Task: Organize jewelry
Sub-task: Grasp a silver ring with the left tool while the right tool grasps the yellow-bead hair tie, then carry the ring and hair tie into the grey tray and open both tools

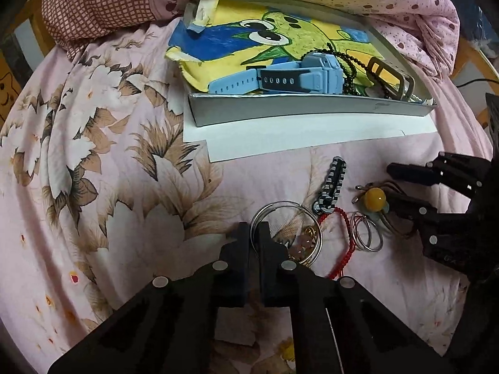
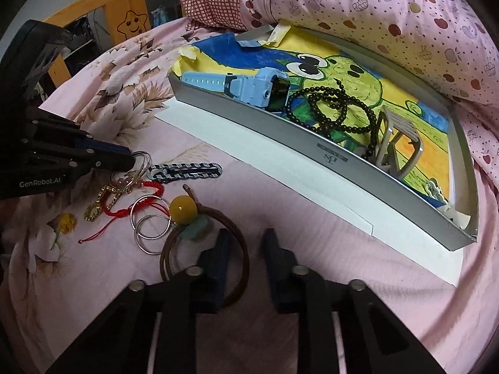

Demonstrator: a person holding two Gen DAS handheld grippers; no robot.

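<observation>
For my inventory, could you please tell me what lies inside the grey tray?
The grey tray holds a blue watch, black beads and a buckle on a frog drawing; its floor is covered.

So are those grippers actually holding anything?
The left gripper pinches the silver bangle by its rim. The right gripper straddles the brown cord bracelet, not gripping it yet.

Both wrist cameras looked steeply down, close over the bed (image 1: 109,162); both caught the grey tray (image 1: 305,110) and scattered jewelry.
</observation>
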